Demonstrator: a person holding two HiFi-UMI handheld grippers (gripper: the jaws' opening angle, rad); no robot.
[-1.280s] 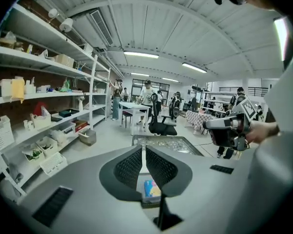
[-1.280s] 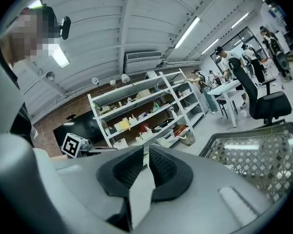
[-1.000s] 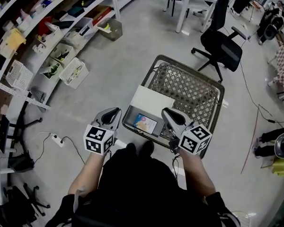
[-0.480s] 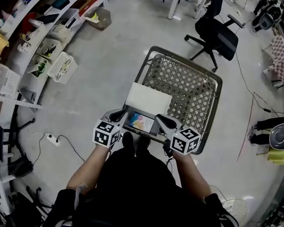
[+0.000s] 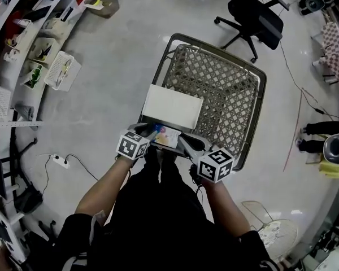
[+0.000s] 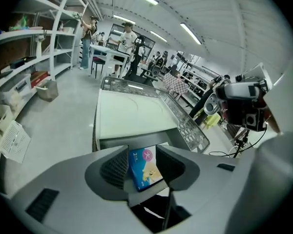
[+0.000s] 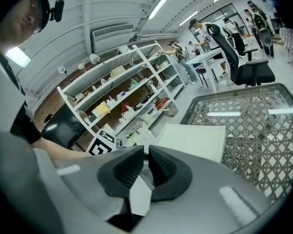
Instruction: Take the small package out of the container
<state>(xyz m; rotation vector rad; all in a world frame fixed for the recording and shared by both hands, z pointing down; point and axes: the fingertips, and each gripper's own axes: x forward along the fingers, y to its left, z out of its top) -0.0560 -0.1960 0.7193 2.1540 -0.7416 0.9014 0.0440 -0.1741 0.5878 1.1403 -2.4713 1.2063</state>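
**Overhead, two grippers meet at a mesh cart's near end**

From the head camera I look steeply down on a grey concrete floor point(image 5: 118, 55). Shelving point(image 5: 20, 44) loaded with bins and baskets curves along the left edge, and a black office chair point(image 5: 254, 13) stands beyond the cart. The cart point(image 5: 226, 95), its basket of open metal lattice, fills the middle of my view. A flat white box point(image 5: 172, 106) lies across the basket's near-left part.

I hold both grippers at the handle end. The left gripper point(image 5: 146, 132) points into the grey tray point(image 5: 187, 144) there, and its fingers point(image 6: 112, 168) are opening. The small package point(image 6: 144, 167), blue with a yellow picture on its face, shows in the gap between them, but I see no pad pressing on it. The right gripper point(image 7: 147, 152) sits just to the right of the package, fingers clenched to a thin slit with nothing between them.

The small package lies in that tray, just beside the white box's near edge.
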